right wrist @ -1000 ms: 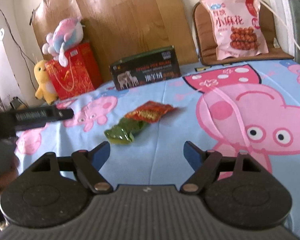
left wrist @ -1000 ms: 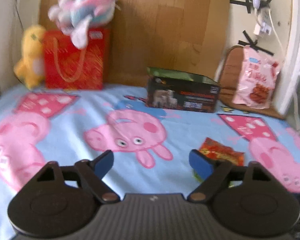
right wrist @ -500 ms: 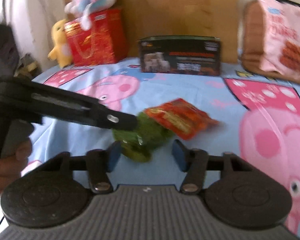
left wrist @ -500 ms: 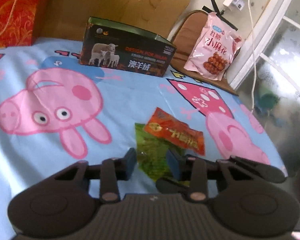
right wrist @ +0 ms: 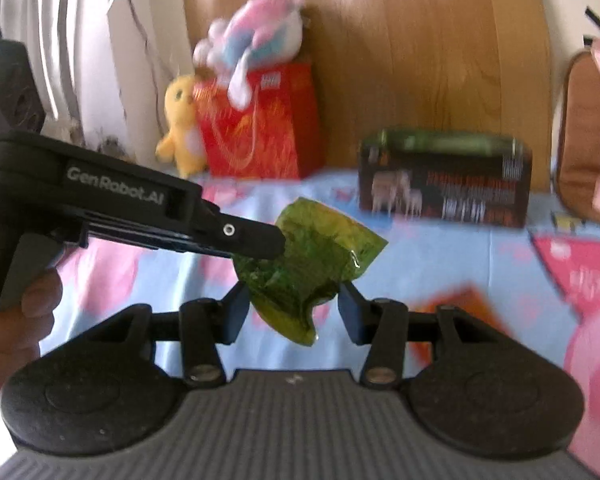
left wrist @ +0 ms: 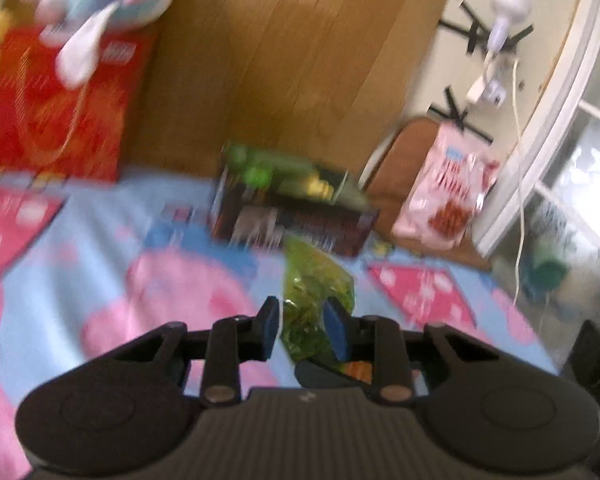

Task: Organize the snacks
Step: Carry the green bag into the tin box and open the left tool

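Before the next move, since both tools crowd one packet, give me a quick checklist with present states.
1. Left tool clamped on green packet: ok.
2. Packet lifted off the bedsheet: ok.
3. Right tool jaws closing around the packet's lower end; pads touching: cannot tell.
4. Orange packet lying on the sheet: ok.
5. Dark box top open: cannot tell.

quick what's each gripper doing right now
left gripper: closing on the green snack packet, which it holds.
right gripper: closing around that packet, pads not touching.
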A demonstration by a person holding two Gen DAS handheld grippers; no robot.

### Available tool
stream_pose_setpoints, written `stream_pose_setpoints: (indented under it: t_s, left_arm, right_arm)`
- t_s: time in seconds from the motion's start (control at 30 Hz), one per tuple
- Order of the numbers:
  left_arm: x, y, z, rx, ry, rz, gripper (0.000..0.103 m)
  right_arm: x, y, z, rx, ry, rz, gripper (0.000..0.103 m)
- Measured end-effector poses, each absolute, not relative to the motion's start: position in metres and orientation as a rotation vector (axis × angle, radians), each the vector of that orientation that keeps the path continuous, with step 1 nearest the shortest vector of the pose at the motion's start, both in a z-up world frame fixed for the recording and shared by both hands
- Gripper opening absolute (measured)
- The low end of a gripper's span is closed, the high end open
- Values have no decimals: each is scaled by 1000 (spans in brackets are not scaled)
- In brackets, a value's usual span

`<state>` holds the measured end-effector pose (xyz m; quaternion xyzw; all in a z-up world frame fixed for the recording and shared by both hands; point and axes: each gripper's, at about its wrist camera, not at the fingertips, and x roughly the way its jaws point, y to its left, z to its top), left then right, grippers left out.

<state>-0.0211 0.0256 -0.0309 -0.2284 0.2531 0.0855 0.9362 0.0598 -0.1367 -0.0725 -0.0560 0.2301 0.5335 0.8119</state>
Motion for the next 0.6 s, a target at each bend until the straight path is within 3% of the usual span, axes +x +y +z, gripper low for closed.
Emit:
stream_pose_setpoints:
  t_s: [0.13,0.33,0.6]
  left_arm:
    - [46,41,-12,-507,501,67,19]
    - [140,68,-26,-539,572,113,16]
    - [90,95,-51,-584,550,81,30]
  right_arm:
    - [111,-120,-53,-99,446,1102,29]
    - [192,-75,-56,-163,452,974,29]
    - [234,-153,-66,-49,610,1072,35]
